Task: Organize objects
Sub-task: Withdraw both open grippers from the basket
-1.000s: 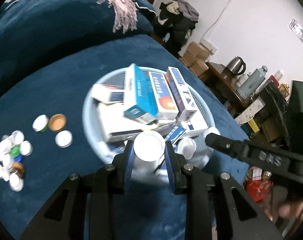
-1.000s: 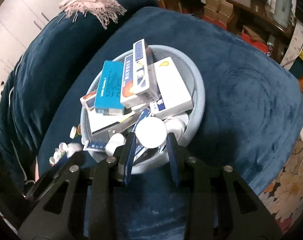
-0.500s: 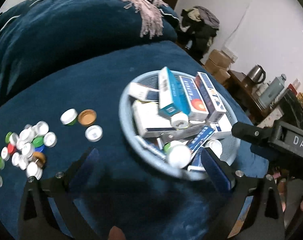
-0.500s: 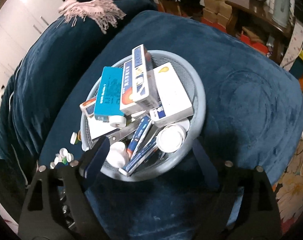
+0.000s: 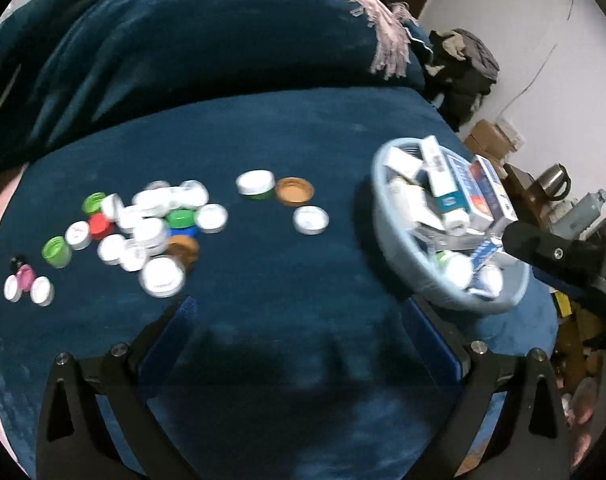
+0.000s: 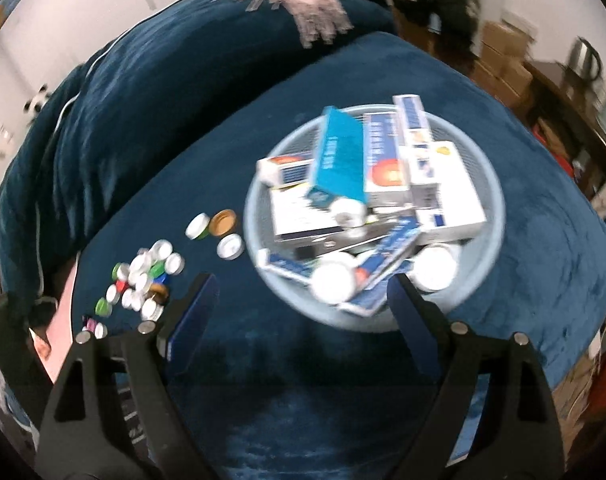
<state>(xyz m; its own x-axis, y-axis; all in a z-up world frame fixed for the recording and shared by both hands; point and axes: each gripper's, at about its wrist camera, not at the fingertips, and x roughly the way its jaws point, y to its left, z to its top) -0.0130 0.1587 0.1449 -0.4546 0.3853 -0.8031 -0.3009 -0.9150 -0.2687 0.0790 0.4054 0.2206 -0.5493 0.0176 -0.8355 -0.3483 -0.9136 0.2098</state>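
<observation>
Left gripper (image 5: 299, 328), right gripper (image 6: 299, 300): wide, empty, just opened. Bottle caps (image 5: 159, 232): light, rigid, slippery; pinch rims.

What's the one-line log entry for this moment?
left gripper: jaws just opened, empty | right gripper: jaws just opened, empty | basket: full | caps: loose

both pictures are dim and indoor-lit, with strong fisheye bending and black corners round the circular frame. motion blur smears both views: the scattered plastic bottle caps (image 5: 151, 232) on the dark blue velvety cushion surface (image 5: 303, 140) are soft-edged in the left wrist view, and the round pale blue mesh basket (image 6: 499, 216) with its cardboard boxes is streaked in the right wrist view, print unreadable. a broad soft shadow lies on the near cushion between each hand-held gripper's fingers. the white wall (image 5: 523, 40) at far right is the brightest area, without harsh glare.
</observation>
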